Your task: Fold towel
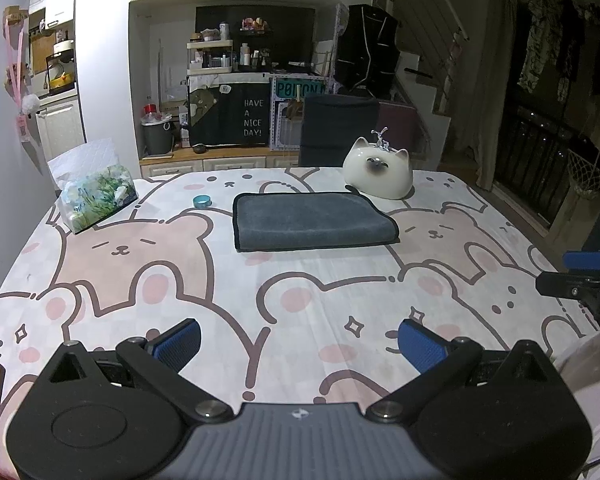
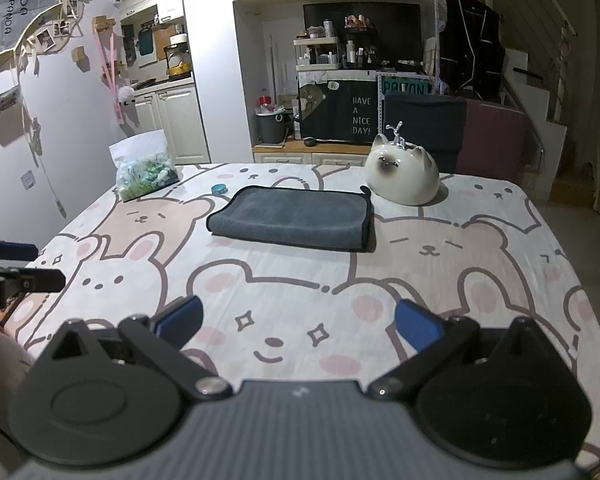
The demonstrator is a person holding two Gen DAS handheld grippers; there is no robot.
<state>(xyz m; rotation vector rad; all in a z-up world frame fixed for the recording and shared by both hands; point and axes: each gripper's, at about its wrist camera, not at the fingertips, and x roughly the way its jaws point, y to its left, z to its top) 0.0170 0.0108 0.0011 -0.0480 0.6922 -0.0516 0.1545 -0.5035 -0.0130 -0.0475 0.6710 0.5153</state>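
Note:
A dark grey towel (image 1: 312, 222) lies folded into a flat rectangle on the bear-print tablecloth (image 1: 300, 304), toward the far side; it also shows in the right wrist view (image 2: 294, 218). My left gripper (image 1: 298, 344) is open and empty, held over the near part of the table, well short of the towel. My right gripper (image 2: 298, 324) is open and empty too, also near the front edge. The right gripper shows at the right edge of the left wrist view (image 1: 580, 276), and the left gripper at the left edge of the right wrist view (image 2: 16, 268).
A white cat-shaped ceramic holder (image 1: 378, 174) stands just behind the towel's right corner. A tissue pack (image 1: 96, 196) sits at the far left, a small teal ring (image 1: 203, 201) beside the towel's left end. A dark chair (image 1: 340, 128) stands behind the table.

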